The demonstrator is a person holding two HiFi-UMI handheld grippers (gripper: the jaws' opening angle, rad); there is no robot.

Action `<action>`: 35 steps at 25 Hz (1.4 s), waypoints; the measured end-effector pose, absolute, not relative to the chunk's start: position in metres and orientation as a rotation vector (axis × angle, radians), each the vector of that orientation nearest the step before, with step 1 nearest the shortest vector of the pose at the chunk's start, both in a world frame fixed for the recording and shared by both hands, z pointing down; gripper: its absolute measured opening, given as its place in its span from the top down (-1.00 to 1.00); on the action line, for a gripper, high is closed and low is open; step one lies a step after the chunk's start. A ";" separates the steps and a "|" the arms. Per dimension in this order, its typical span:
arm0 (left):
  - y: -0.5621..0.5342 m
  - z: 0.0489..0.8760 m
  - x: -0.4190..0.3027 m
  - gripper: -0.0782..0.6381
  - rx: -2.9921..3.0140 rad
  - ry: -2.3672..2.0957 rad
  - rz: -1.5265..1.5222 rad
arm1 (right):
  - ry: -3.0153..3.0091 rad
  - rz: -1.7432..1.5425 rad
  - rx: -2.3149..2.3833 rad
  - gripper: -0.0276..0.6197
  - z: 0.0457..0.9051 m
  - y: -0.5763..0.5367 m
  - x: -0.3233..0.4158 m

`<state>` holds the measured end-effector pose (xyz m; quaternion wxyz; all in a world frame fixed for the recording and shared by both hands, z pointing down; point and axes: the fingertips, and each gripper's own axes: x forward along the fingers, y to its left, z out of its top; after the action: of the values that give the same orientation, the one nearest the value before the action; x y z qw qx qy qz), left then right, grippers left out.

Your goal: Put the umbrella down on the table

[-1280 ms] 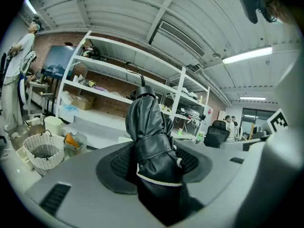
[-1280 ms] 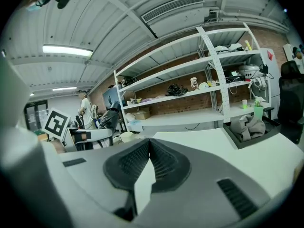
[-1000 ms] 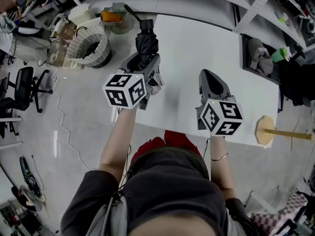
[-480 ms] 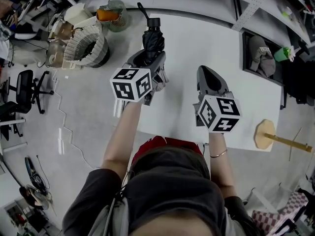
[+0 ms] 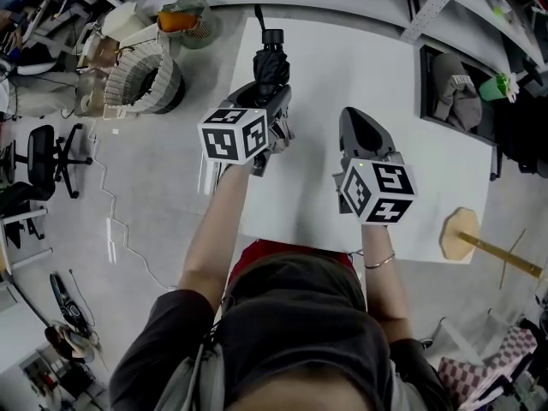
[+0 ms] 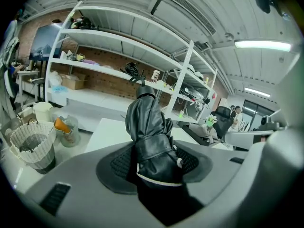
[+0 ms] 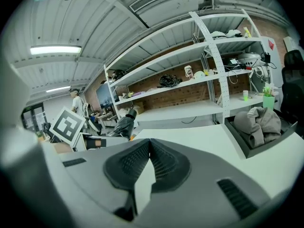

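Note:
A folded black umbrella in its glossy sleeve stands between the jaws of my left gripper, which is shut on its lower part. It hangs over the left part of the white table, handle end pointing away from me. In the left gripper view the umbrella rises from between the ribbed pads, tilted slightly left. My right gripper hovers over the table's middle, shut with nothing in it; its pads meet at the tips. The umbrella shows at the left of the right gripper view.
A woven white basket and a small bin with something orange stand on the floor left of the table. A dark tray with grey cloth sits at the table's right. A wooden stand is near the right front corner.
Both grippers have moved forward, farther over the table, and a little lower. The umbrella went along in the left gripper, still gripped the same way.

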<state>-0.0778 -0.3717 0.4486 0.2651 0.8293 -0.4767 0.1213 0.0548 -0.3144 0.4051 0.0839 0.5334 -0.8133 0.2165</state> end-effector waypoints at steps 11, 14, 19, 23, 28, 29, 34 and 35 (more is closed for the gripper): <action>-0.392 0.467 -0.067 0.17 2.223 -1.289 0.409 | -2.411 0.690 1.577 0.86 0.423 -0.332 0.057; -0.399 0.473 -0.065 0.17 2.216 -1.294 0.434 | -2.407 0.703 1.575 0.86 0.427 -0.337 0.058; -0.405 0.482 -0.060 0.17 2.206 -1.289 0.467 | -2.397 0.722 1.571 0.86 0.436 -0.342 0.059; -0.410 0.488 -0.058 0.17 2.198 -1.282 0.496 | -2.392 0.734 1.566 0.86 0.440 -0.347 0.058; -0.416 0.497 -0.058 0.17 2.180 -1.287 0.531 | -2.382 0.749 1.560 0.86 0.447 -0.351 0.059; -0.417 0.499 -0.058 0.17 2.178 -1.289 0.538 | -2.379 0.752 1.561 0.86 0.448 -0.352 0.060; -0.422 0.507 -0.058 0.17 2.158 -1.290 0.550 | -2.364 0.767 1.562 0.86 0.456 -0.358 0.062; -0.423 0.508 -0.058 0.17 2.152 -1.288 0.551 | -2.361 0.769 1.561 0.86 0.457 -0.359 0.062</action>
<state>-0.0581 -0.4231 0.5082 0.2827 0.8039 -0.4812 0.2057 0.0620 -0.3585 0.4573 0.1041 0.5292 -0.8006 0.2608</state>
